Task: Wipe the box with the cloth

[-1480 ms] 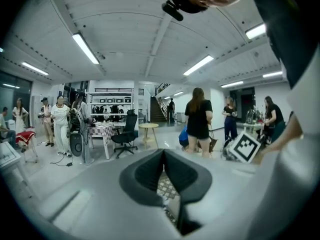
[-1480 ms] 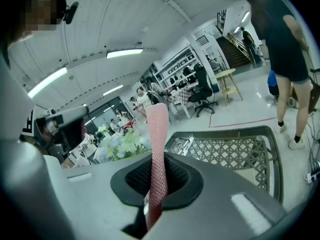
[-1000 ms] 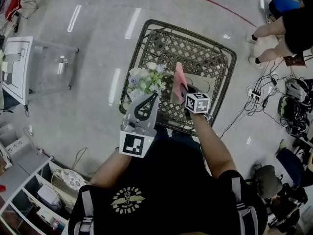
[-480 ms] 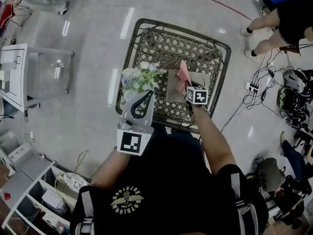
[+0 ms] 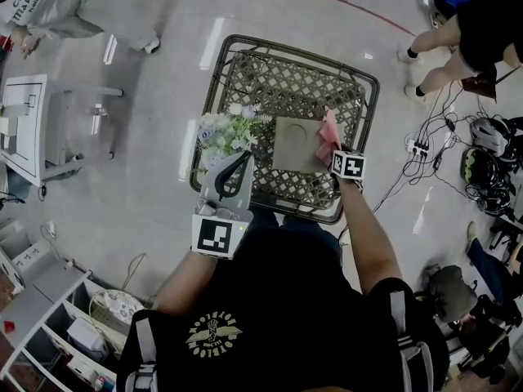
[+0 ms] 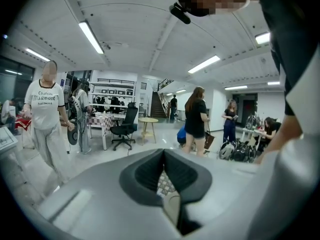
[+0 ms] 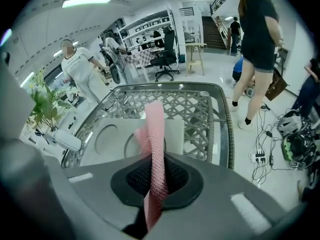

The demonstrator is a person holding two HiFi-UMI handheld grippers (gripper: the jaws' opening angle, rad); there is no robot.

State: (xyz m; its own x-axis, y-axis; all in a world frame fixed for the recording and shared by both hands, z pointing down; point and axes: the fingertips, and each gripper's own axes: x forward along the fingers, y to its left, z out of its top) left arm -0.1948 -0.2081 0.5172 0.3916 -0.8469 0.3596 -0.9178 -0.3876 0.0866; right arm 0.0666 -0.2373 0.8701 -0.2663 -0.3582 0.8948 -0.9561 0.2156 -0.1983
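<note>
A flat grey-brown box (image 5: 292,144) lies on a wicker table (image 5: 245,64). At the box's right edge my right gripper (image 5: 333,147) is shut on a pink cloth (image 5: 328,134). In the right gripper view the cloth (image 7: 155,144) stands up between the jaws, with the box (image 7: 112,141) just beyond it. My left gripper (image 5: 242,158) hangs over the table's near left edge, beside the flowers; it is shut and holds nothing. In the left gripper view that gripper (image 6: 163,174) points out into the room.
A bunch of pale flowers (image 5: 222,132) lies on the table left of the box. A white side table (image 5: 37,121) stands at the left, shelves (image 5: 49,325) at the lower left. Cables and bags (image 5: 482,166) cover the floor at right. People stand at the top left (image 5: 73,6) and top right (image 5: 466,31).
My right gripper has carried the pink cloth rightward across the box, from its left side to its right edge. The left gripper has stayed put. A person in grey has come in at the top left.
</note>
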